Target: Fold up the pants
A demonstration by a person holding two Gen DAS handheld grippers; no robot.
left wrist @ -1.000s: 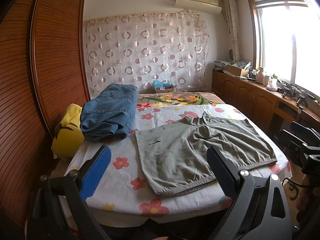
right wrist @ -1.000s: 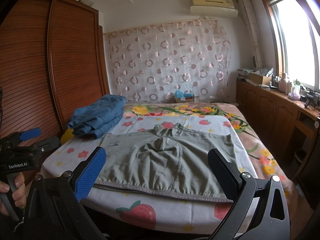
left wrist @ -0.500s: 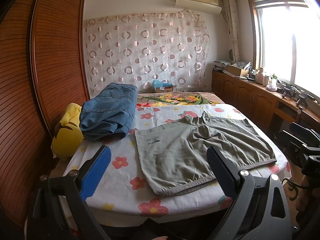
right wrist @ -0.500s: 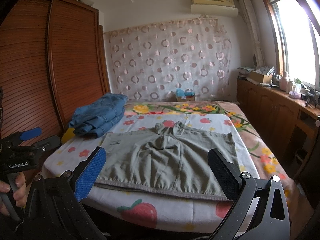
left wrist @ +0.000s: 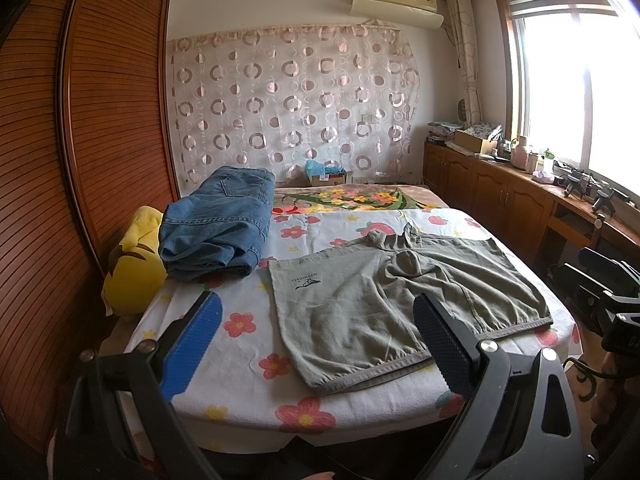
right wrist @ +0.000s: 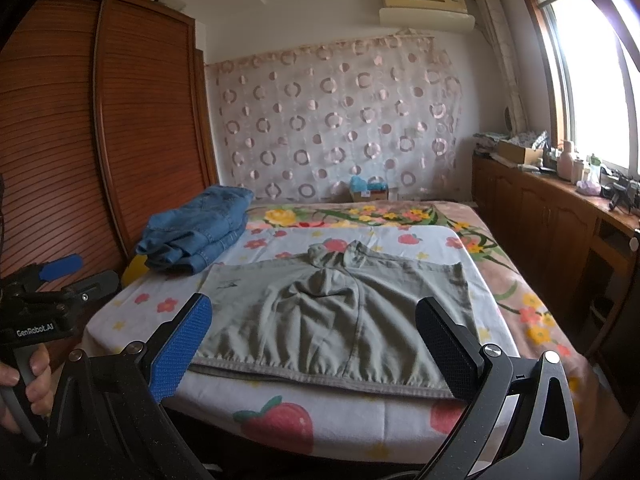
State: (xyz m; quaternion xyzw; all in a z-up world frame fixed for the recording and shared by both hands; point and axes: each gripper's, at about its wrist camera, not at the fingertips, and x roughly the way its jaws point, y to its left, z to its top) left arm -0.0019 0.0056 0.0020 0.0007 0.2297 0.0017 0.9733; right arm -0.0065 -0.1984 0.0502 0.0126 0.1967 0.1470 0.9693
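Observation:
Grey-green shorts (left wrist: 392, 300) (right wrist: 332, 312) lie spread flat on the flowered bed sheet, their elastic waistband along the near edge of the bed and a small dark logo on the left leg. My left gripper (left wrist: 316, 336) hovers open in front of the bed's near left corner, apart from the cloth. Open as well, my right gripper (right wrist: 312, 340) is held before the waistband with nothing between its fingers. A hand holds the left gripper's handle (right wrist: 24, 344) at the left in the right wrist view.
Folded blue jeans (left wrist: 218, 222) (right wrist: 196, 232) are stacked at the bed's far left, beside a yellow plush (left wrist: 132, 264). A wooden wardrobe (left wrist: 80, 160) runs along the left. A cabinet with clutter (left wrist: 520, 184) stands under the window on the right.

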